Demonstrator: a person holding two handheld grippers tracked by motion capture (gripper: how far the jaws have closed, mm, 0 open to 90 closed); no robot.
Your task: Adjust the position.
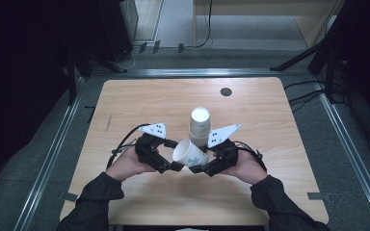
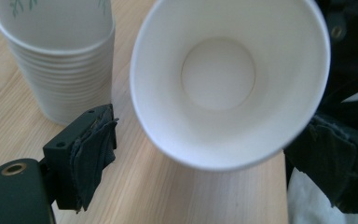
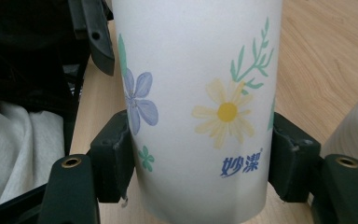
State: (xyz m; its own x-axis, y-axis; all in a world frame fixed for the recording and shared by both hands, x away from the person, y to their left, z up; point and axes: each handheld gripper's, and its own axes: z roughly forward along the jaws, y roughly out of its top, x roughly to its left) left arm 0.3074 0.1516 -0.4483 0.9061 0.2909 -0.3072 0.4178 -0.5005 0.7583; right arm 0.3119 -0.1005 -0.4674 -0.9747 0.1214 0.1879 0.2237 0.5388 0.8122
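**Between the right gripper's pads: a single paper cup, taken off the stack**

Between the closed pads of the right gripper (image 3: 200, 163), clamped low on its wall and tipped on its side: one printed paper cup (image 3: 196, 107), mouth turned toward the left gripper (image 2: 200, 172). Left gripper spread wide, pads either side of the rim without touching, holding nothing. Just beyond both grippers, upright on the wooden table (image 1: 139, 98): the stack of nested cups (image 1: 200, 126).

Handling, as judged: very light, thin-walled, easily dented; smooth coating likely slippery. Best hold across the lower wall near the stiff base, or gently at the rolled rim; light pressure only.

Markings: blue and yellow flowers, green sprigs, blue Chinese characters "妙潔" with a small registered mark.
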